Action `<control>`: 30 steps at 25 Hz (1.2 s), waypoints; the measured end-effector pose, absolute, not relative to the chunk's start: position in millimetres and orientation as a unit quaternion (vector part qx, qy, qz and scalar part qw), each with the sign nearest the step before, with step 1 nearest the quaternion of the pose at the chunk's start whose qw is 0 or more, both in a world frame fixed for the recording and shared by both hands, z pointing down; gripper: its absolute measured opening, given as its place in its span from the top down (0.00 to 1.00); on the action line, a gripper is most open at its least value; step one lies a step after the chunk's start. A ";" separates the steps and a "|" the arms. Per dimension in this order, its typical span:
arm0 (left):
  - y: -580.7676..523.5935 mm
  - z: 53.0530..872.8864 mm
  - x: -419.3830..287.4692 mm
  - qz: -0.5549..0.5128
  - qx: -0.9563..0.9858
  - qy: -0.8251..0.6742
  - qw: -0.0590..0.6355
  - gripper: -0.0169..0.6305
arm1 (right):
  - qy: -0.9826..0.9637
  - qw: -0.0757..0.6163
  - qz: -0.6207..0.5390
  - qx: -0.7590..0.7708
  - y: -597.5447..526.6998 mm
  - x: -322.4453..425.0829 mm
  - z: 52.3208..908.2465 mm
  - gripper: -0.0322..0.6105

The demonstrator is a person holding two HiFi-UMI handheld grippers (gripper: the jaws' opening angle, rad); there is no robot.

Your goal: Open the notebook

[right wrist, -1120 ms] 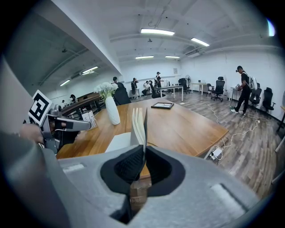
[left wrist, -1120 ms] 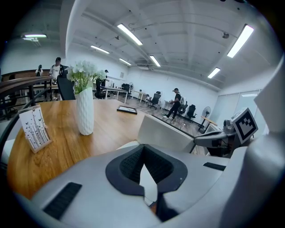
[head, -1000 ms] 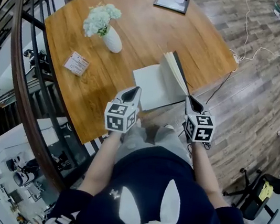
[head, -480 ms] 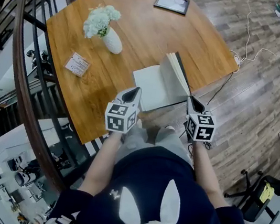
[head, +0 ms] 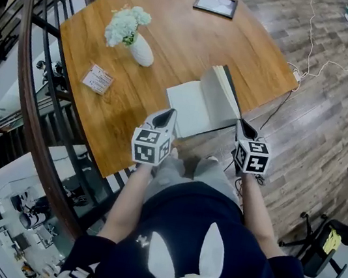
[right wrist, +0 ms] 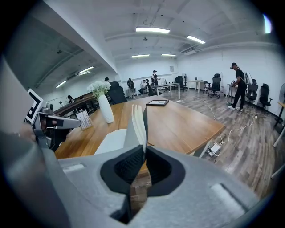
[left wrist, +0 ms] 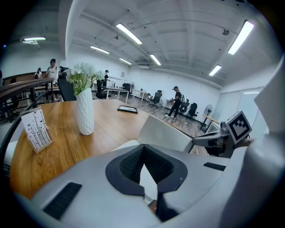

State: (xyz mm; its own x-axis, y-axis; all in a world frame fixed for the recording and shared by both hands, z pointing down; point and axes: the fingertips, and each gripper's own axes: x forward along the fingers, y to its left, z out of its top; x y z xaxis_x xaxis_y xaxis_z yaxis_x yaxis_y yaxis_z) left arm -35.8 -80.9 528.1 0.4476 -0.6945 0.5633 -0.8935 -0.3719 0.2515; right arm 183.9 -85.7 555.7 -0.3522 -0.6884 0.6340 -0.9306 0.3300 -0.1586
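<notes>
The notebook (head: 189,105) lies near the wooden table's (head: 179,30) front edge. Its left white leaf lies flat, while the pages and dark cover (head: 219,95) stand raised at a slant. My right gripper (head: 240,124) is shut on the near corner of that raised part. In the right gripper view the pages and cover (right wrist: 137,122) rise straight out of the right gripper (right wrist: 143,149). My left gripper (head: 168,115) is shut with nothing in it, and its tip sits at the flat leaf's near corner. In the left gripper view the left gripper (left wrist: 143,147) points at the raised leaf (left wrist: 169,133).
A white vase of flowers (head: 137,43) and a small card stand (head: 95,79) sit on the table's left half. A dark tablet (head: 215,3) lies at the far edge. A curved railing (head: 32,78) runs along the left. A cable (head: 305,64) trails on the floor at the right.
</notes>
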 end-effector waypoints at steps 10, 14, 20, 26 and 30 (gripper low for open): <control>-80.9 532.4 -33.9 0.189 0.804 -0.496 0.269 0.95 | -0.774 0.239 0.267 0.522 -89.7 196.5 569.1 0.91; -80.1 532.0 -34.2 0.191 0.803 -0.496 0.269 0.95 | -0.770 0.241 0.272 0.524 -89.8 199.9 573.1 0.91; -81.7 533.0 -30.3 0.194 0.804 -0.495 0.268 0.95 | -0.767 0.246 0.275 0.525 -91.8 206.5 580.1 0.91; -83.7 533.6 -27.6 0.195 0.804 -0.494 0.267 0.95 | -0.764 0.249 0.281 0.525 -94.7 211.1 588.6 0.91; -83.9 533.6 -26.6 0.196 0.804 -0.492 0.268 0.95 | -0.762 0.250 0.286 0.525 -96.5 214.3 592.6 0.91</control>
